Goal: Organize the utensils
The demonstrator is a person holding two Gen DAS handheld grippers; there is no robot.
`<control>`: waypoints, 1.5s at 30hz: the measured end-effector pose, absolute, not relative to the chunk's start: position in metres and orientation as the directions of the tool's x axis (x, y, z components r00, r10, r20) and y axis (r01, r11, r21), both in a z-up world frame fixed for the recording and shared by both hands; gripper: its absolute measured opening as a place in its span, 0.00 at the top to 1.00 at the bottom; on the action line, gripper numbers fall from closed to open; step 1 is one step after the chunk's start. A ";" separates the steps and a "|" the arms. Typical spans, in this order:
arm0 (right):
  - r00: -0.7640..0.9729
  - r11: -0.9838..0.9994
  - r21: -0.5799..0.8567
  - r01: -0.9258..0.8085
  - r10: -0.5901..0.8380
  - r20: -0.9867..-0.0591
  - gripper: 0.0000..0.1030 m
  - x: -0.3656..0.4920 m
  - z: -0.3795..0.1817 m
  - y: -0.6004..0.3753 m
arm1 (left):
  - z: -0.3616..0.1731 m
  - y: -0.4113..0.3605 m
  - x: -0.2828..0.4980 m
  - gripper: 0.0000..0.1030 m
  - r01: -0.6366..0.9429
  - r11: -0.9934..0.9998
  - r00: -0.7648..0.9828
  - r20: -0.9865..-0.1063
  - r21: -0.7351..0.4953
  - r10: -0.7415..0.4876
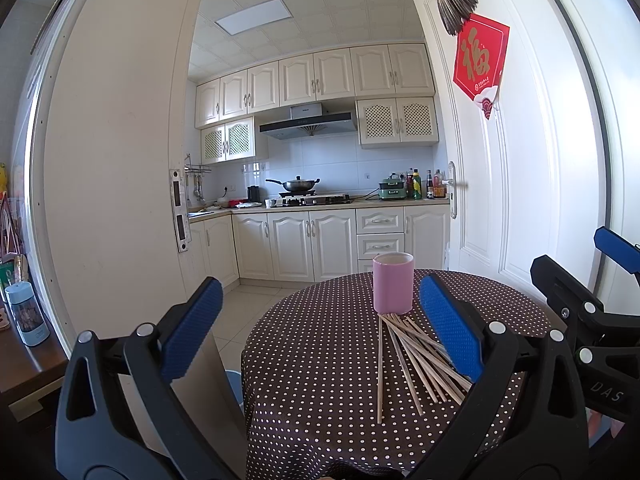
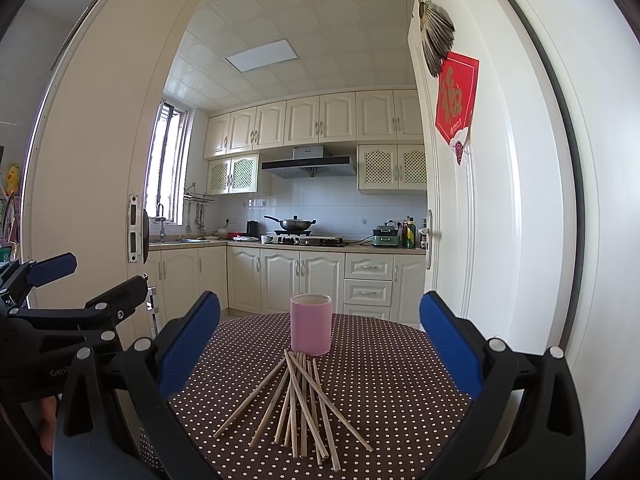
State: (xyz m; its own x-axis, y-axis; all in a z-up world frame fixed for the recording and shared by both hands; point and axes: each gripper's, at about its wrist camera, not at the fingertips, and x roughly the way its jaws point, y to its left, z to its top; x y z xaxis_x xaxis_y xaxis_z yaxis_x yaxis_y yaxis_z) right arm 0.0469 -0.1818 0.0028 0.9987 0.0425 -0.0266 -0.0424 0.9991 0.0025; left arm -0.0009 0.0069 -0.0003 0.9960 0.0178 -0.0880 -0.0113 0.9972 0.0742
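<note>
A pink cup stands upright on a round table with a brown polka-dot cloth. Several wooden chopsticks lie fanned out on the cloth just in front of the cup. My left gripper is open and empty, held above the table's near left side. In the right wrist view the cup and chopsticks sit straight ahead on the cloth. My right gripper is open and empty, above the near edge. Each gripper shows in the other's view, the right one and the left one.
An open white door stands right of the table, and a door frame to the left. A wooden side table with a blue bottle is at far left. Kitchen cabinets and a stove are beyond.
</note>
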 end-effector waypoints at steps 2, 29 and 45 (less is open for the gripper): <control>0.999 0.999 0.002 -0.042 0.042 -0.026 0.07 0.047 0.003 -0.182 | 0.000 0.007 -0.001 0.06 -0.011 0.997 0.996 -0.088 0.074 0.018; 0.989 0.997 0.032 -0.065 0.069 -0.130 0.07 0.076 0.007 -0.186 | 0.002 0.002 0.028 0.06 -0.015 0.997 0.984 -0.176 0.082 0.030; 0.946 0.990 0.069 -0.123 0.138 -0.294 0.07 0.137 0.007 -0.197 | 0.000 -0.005 0.094 0.06 0.048 0.992 0.943 -0.332 0.119 -0.006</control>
State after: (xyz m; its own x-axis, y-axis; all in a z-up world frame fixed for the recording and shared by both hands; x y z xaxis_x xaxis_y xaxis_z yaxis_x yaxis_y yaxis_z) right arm 0.1369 -0.1966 0.0074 0.9457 0.1379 -0.2942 -0.1228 0.9900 0.0695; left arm 0.0943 -0.0055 -0.0004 0.9434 -0.0057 -0.3317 0.0479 0.9917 0.1192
